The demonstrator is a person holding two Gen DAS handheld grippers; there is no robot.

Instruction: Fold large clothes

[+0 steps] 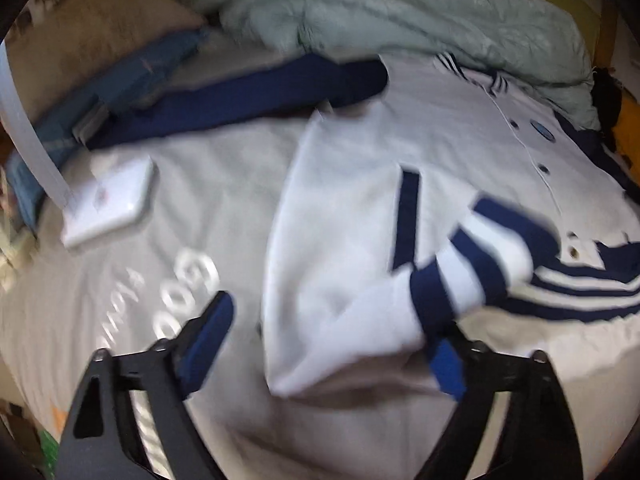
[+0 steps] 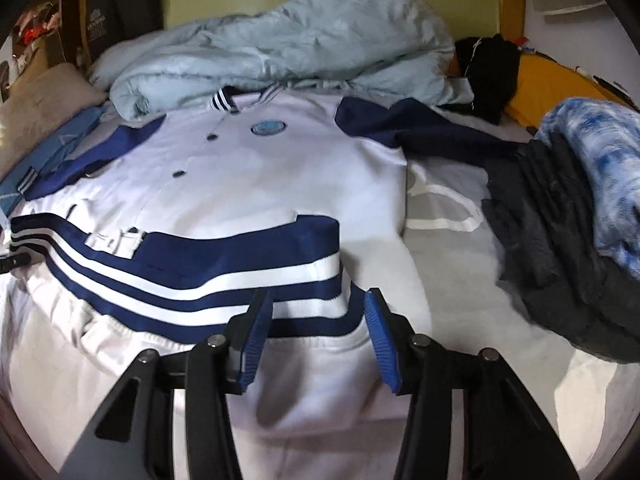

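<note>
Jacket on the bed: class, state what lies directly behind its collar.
A crumpled pale green duvet lies behind the white-and-navy jacket, overlapping its striped collar. What is beneath the duvet is covered.

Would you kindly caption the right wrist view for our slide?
Open right hand-held gripper poised over the striped hem of a white-and-navy jacket spread on the bed.

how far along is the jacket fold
Done: the white jacket lies buttoned-side up on the bed, hem toward the camera; a striped cuff lies over its front.
In hand: nothing; left gripper and right gripper are open.
Left: the navy sleeve is still spread out.
</note>
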